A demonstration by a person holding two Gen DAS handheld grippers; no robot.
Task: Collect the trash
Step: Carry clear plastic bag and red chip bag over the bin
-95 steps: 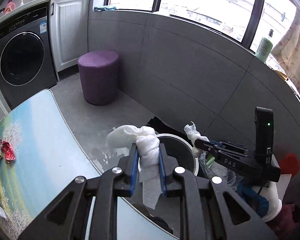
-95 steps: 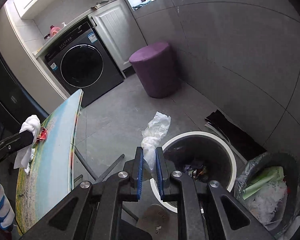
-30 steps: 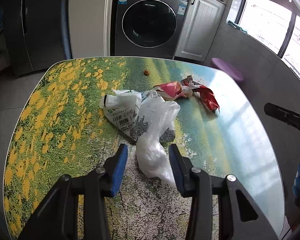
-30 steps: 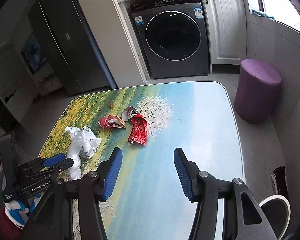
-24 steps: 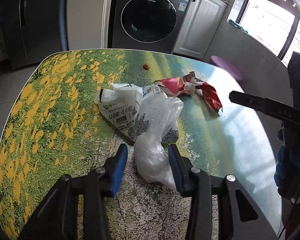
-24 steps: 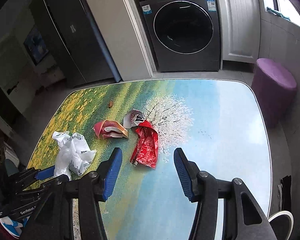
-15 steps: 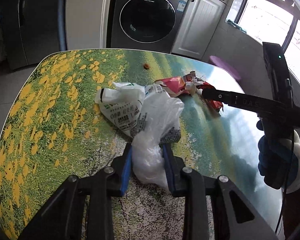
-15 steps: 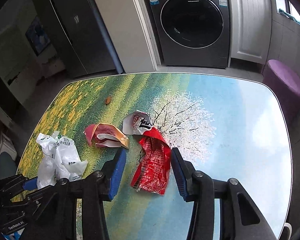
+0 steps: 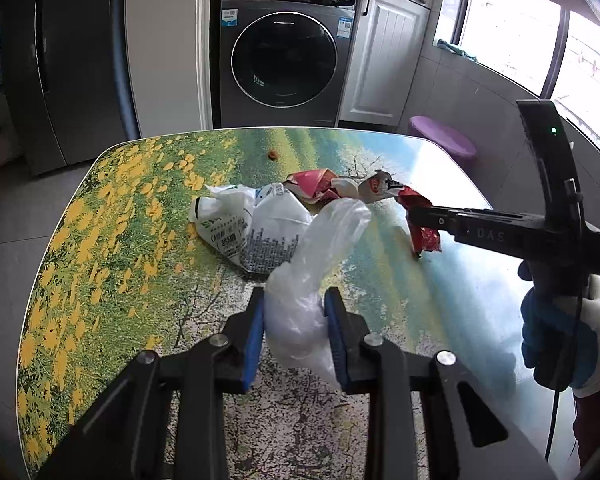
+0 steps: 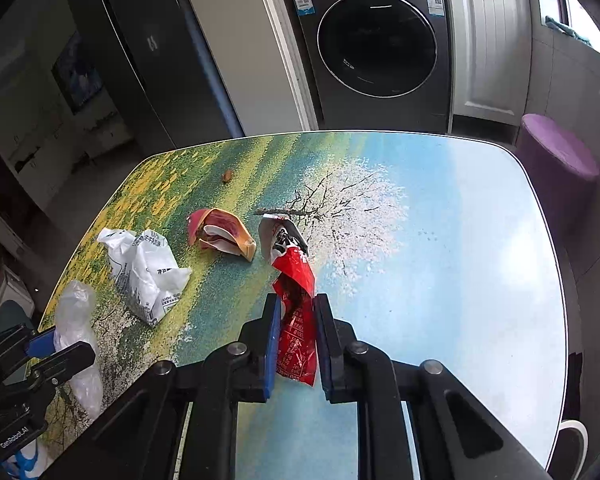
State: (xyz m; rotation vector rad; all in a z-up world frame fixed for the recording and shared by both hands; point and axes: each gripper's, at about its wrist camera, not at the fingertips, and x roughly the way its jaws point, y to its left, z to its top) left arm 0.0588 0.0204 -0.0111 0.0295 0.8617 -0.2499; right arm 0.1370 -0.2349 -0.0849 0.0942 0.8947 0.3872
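Landscape-printed table [image 10: 440, 280] bearing trash; left gripper [image 9: 294, 320] is pinching crumpled clear bag [image 9: 300, 300]; right gripper [image 10: 296, 336], jaws just closing, is clamping creased red wrapper [image 10: 296, 320] at six o'clock.

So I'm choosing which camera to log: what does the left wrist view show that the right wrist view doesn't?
Only the left wrist view shows the gloved hand carrying the right gripper and the bright window.

Only the right wrist view shows the white bin rim at the lower right.

Both show the left gripper shut on the clear plastic bag, the right gripper shut on the red wrapper, the printed white bag and the washing machine.
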